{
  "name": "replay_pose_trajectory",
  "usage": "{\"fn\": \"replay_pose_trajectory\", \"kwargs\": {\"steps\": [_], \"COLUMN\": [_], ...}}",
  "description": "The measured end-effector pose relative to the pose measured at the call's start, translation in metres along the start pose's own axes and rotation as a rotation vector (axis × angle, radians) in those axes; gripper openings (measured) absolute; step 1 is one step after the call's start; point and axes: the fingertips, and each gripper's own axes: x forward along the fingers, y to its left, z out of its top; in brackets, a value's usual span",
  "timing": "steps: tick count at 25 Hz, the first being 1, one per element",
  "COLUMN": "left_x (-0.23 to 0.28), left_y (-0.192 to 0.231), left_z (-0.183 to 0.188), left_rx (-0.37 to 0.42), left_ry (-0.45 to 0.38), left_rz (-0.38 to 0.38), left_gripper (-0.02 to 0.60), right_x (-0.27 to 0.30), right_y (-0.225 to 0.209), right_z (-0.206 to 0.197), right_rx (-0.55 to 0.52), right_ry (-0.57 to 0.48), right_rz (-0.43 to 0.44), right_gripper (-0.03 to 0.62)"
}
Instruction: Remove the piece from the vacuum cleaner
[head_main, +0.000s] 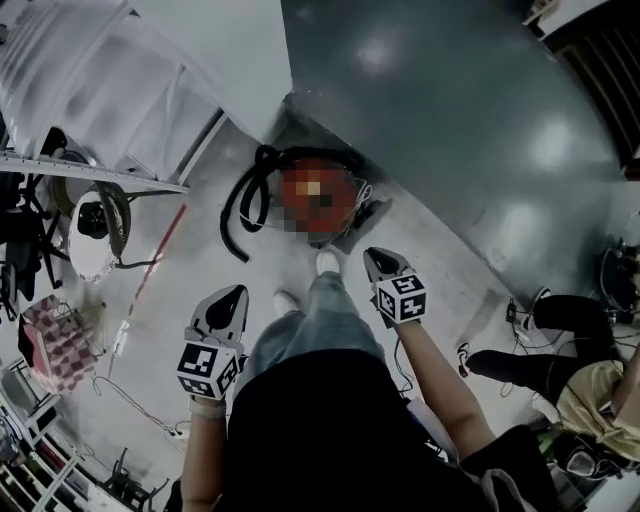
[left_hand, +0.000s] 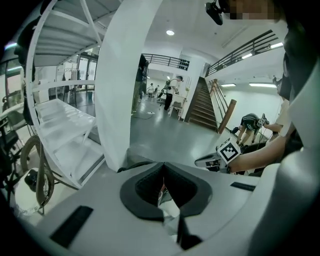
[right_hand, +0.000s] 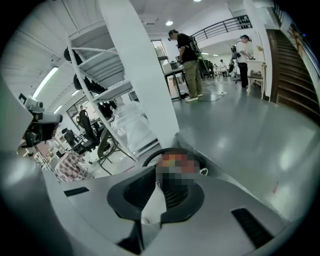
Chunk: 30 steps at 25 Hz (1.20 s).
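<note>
The red vacuum cleaner (head_main: 318, 160) stands on the floor at the foot of a white pillar, with its black hose (head_main: 245, 205) looped to its left. In the right gripper view the hose (right_hand: 150, 157) curves just beyond the jaws. My left gripper (head_main: 235, 292) hangs in the air near my left hip, short of the vacuum, and its jaws (left_hand: 163, 167) meet at the tips with nothing between them. My right gripper (head_main: 372, 255) is held nearer to the vacuum's right side, above the floor, and its jaws (right_hand: 159, 172) are shut and empty. It also shows in the left gripper view (left_hand: 210, 161).
The white pillar (head_main: 210, 50) and a white metal rack (head_main: 90, 170) rise on the left. A round white device (head_main: 95, 225), a red-and-white stick (head_main: 150, 275) and a pink checkered bag (head_main: 55, 340) lie left. A person crouches at right (head_main: 560, 340) among cables. My shoes (head_main: 328, 262) stand before the vacuum.
</note>
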Motion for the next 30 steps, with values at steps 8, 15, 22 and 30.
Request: {"fn": "replay_pose_trajectory", "kwargs": {"steps": [8,15,22,30], "left_x": [0.025,0.046,0.064,0.082], "left_y": [0.002,0.01,0.008,0.002], "left_z": [-0.013,-0.029,-0.06,-0.099], "left_rx": [-0.075,-0.144,-0.218,-0.29], "left_ry": [0.07,0.121,0.192,0.264], "left_rz": [0.066,0.126,0.164,0.18], "left_gripper": [0.018,0.018,0.018,0.018], "right_x": [0.06,0.119,0.173,0.218], "right_y": [-0.06,-0.106,-0.151,-0.19], "right_z": [-0.015,-0.039,-0.084,-0.13], "right_rx": [0.113,0.189,0.213,0.354], "right_ry": [0.084,0.152,0.246,0.289], "right_rz": [0.008,-0.02,-0.054,-0.121], "right_gripper": [0.066,0.091,0.121,0.13]}}
